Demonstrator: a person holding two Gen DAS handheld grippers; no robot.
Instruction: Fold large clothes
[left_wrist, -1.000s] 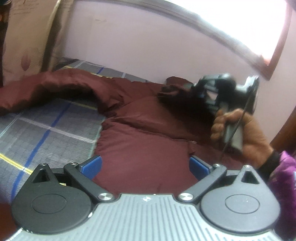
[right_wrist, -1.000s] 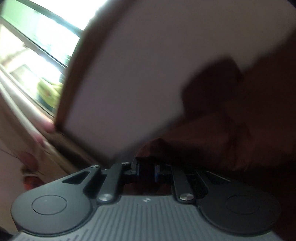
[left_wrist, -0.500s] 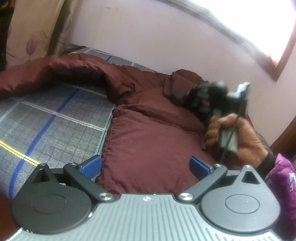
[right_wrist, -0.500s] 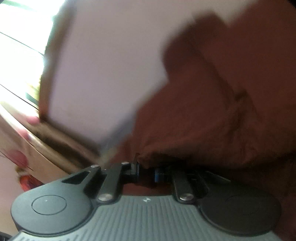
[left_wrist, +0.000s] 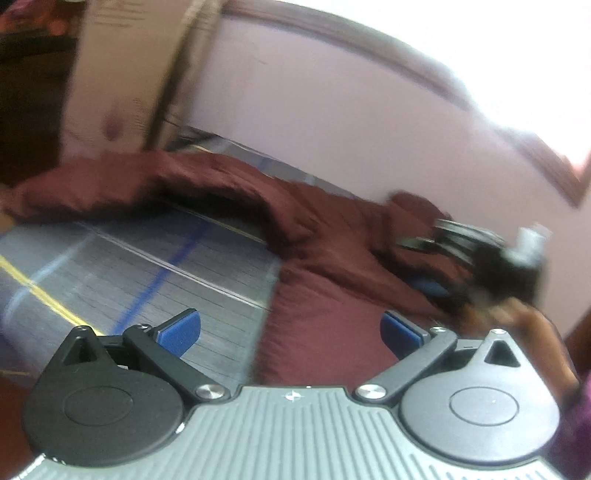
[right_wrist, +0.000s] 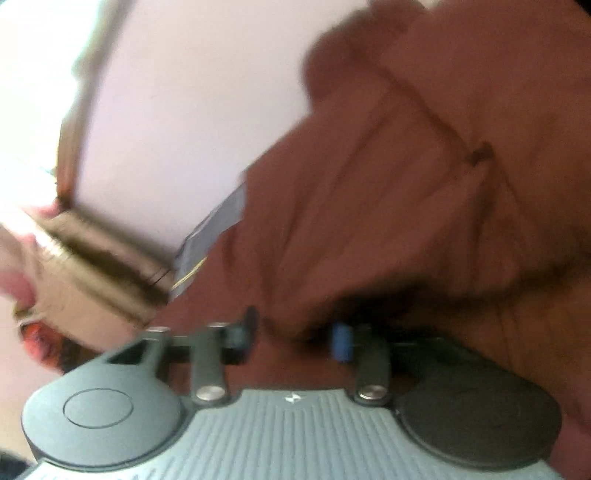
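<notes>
Grey checked bedsheet (left_wrist: 110, 266) carries a maroon padded garment (left_wrist: 325, 325) — left gripper (left_wrist: 290, 328) gaping empty above it; right gripper (right_wrist: 293, 338) opening, cloth between.

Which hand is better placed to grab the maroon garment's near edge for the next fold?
Probably left. The left gripper hangs open right above the maroon garment's near edge on the checked bedsheet. The right gripper is at the far end, jaws opening off the cloth.
</notes>
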